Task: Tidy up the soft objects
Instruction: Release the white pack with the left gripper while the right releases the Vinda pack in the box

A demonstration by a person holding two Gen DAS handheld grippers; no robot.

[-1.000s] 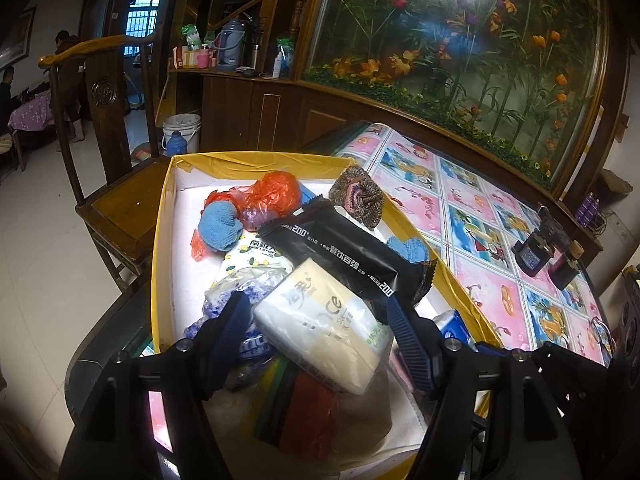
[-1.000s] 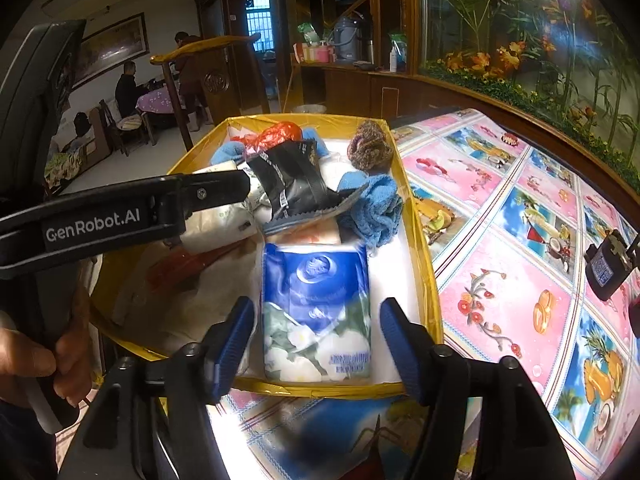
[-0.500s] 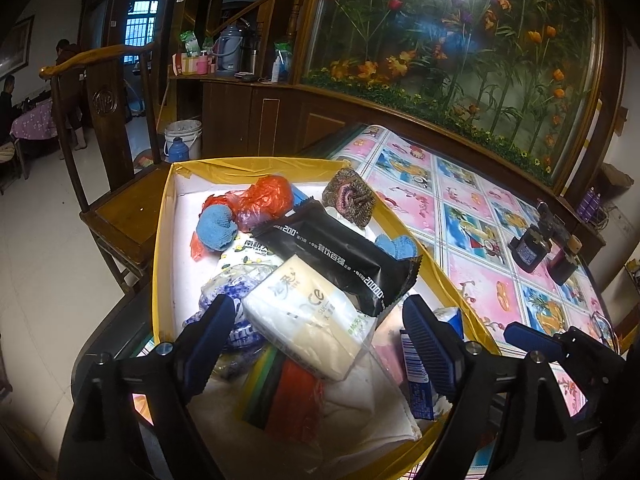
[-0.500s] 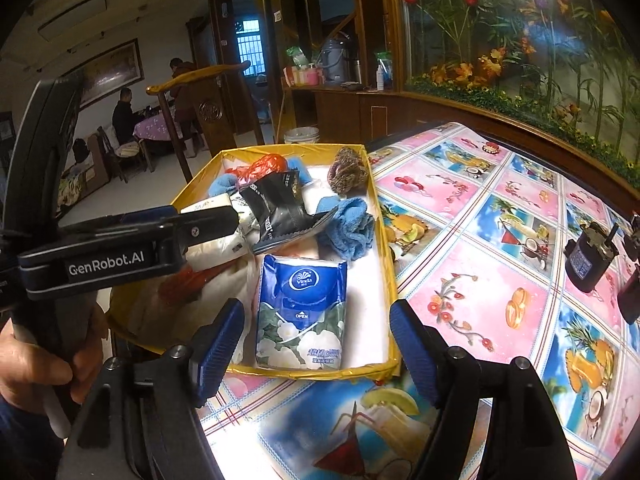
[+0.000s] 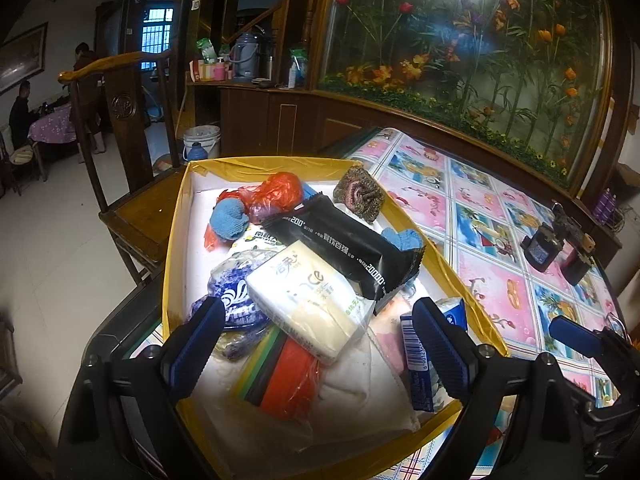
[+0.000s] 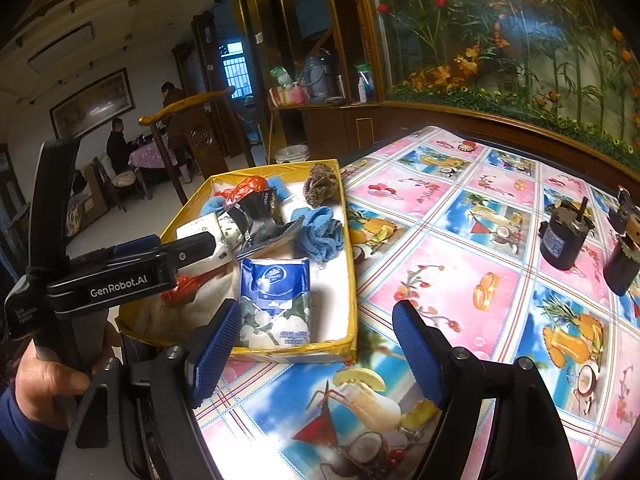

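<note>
Left gripper (image 5: 316,344) hovers, fingers wide and empty, over the yellow box (image 5: 173,240). Right gripper (image 6: 312,348), likewise spread, hangs above the worktop (image 6: 460,264). The cream tissue pack (image 5: 308,300) atop the pile looks light, squashy, slippery-wrapped; pinch across its short sides.

Tissue pack (image 5: 310,300) lies atop wet-wipes pack (image 5: 344,249) in box (image 5: 173,240) (table's (image 6: 460,280) left edge); two motors (image 6: 562,236) far right.

tabletop (image 6: 460,268) has a fruit-print cloth; yellow box (image 6: 352,280) sits on it; two small dark motors (image 6: 562,236) well apart from it
</note>
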